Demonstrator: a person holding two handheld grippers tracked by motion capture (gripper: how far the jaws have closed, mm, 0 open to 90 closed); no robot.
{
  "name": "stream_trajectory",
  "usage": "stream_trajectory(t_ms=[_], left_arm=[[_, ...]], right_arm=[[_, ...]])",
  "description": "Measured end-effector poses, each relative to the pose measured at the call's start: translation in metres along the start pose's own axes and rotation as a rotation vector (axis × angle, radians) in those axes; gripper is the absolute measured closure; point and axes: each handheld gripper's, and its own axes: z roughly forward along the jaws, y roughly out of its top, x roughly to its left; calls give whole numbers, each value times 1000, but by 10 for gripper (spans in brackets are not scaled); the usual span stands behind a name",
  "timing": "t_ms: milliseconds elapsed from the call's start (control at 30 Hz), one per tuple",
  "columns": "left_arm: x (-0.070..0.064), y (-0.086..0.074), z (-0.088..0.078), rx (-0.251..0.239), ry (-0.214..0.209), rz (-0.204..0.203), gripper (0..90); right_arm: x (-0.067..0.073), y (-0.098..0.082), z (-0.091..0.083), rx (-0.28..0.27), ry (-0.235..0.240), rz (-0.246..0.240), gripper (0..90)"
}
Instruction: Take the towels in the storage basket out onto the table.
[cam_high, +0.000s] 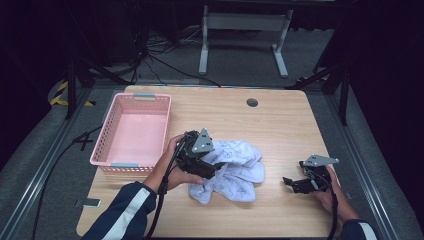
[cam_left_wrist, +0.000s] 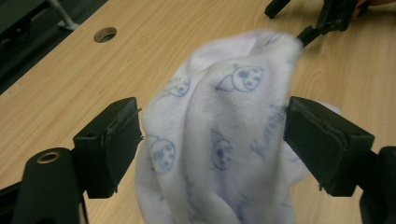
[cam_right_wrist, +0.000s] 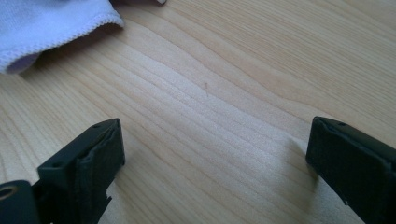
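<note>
Looking along my left gripper (cam_left_wrist: 212, 149), I see the white printed cloth (cam_left_wrist: 224, 130) bunched between its wide-open jaws, not pinched. My right gripper (cam_right_wrist: 215, 172) gapes empty over the table (cam_right_wrist: 224, 93), the cloth ahead to its left.

The cloth (cam_high: 235, 170) is white with a faint lilac cast, printed all over with small blue-grey cartoon figures, and has a stitched white hem. The basket (cam_high: 111, 137) at the far left is pale pink with two grey handle grips. The table (cam_high: 280, 125) is light wood with fine grain; both claws are black, each topped by a grey plate.
</note>
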Motion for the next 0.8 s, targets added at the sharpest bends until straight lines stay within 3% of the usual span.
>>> stream_trajectory(t_ms=[100, 167, 267, 300, 333, 367, 400, 433, 467, 500, 533, 667, 733, 800], left_arm=[[-4, -5, 1, 8, 0, 7, 204], [-9, -12, 4, 38, -1, 20, 208], [-17, -30, 10, 58, -15, 11, 219], [-19, -35, 12, 73, -3, 15, 227], [-22, -42, 14, 88, 16, 17, 227], [-24, -50, 15, 93, 4, 5, 229], [-25, -55, 15, 98, -3, -2, 235], [-27, -63, 16, 113, 16, -4, 241], [-27, -63, 16, 113, 16, -4, 241], [-30, -76, 15, 125, 20, -16, 240], [-31, -83, 15, 137, 16, -34, 245], [-34, -102, 16, 150, -1, -84, 233], [-36, -114, 18, 174, -5, -109, 216], [-37, -120, 22, 189, -30, -143, 223]], right_arm=[[1, 0, 0, 1, 0, -3, 54], [3, 1, -1, 6, 1, -4, 71], [7, 4, -1, 10, 6, -13, 164], [10, 6, -2, 8, 6, -14, 198], [13, 8, -2, 21, -3, -24, 160], [16, 11, -2, 35, -9, -38, 182], [19, 13, -4, 19, 29, -39, 209], [21, 15, -6, 2, 58, -43, 198], [21, 15, -6, 2, 58, -43, 198], [28, 23, -12, -57, 109, -75, 256], [33, 28, -14, -75, 129, -82, 270], [48, 43, -11, -103, 152, -114, 283], [60, 53, -7, -116, 157, -157, 302], [73, 62, 0, -123, 195, -186, 292]])
